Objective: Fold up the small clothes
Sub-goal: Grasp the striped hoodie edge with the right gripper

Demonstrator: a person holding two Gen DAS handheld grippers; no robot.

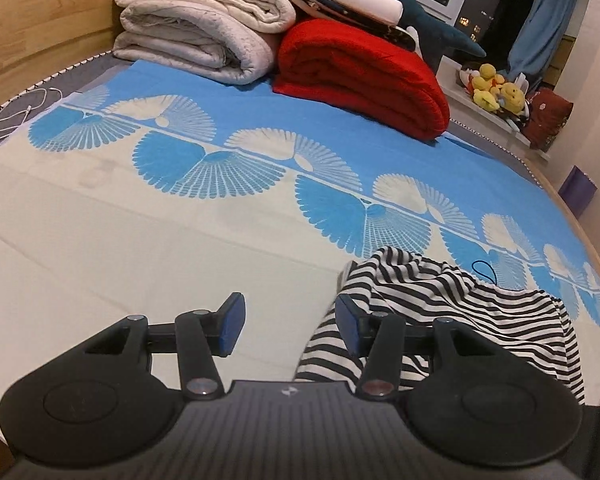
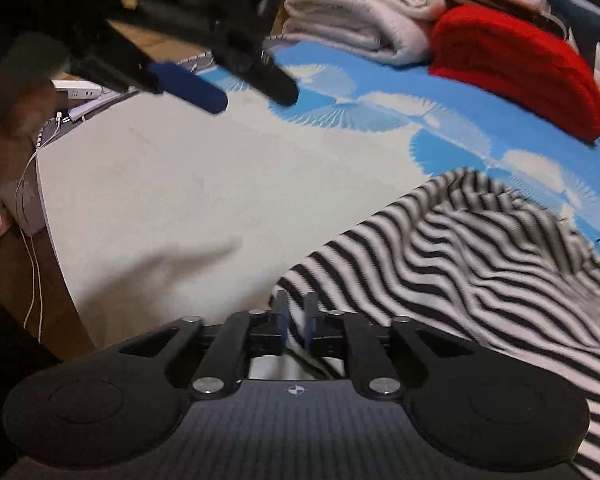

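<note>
Striped black-and-white cotton, the small garment, heaped and rumpled on the bed, near its front edge and toward the right side, over the pale part of the blue-and-cream bedspread; not yet spread flat, no fold made.

Left gripper hovering above the spread just beside the heap's left edge; fingers released, standing well apart, nothing between them; right-hand pad against the stripes or just in front of them, contact unclear; probably placed to take that edge and draw it out.

Right gripper low over the near corner of the same garment; fingers nearly together with a narrow slot left; striped cloth visible in the slot, but blurred; whether pinched or already let go, cannot tell.

Folded cream blankets and red blanket stacked at the far end, well apart from the garment; ample bare spread left for laying it out.
</note>
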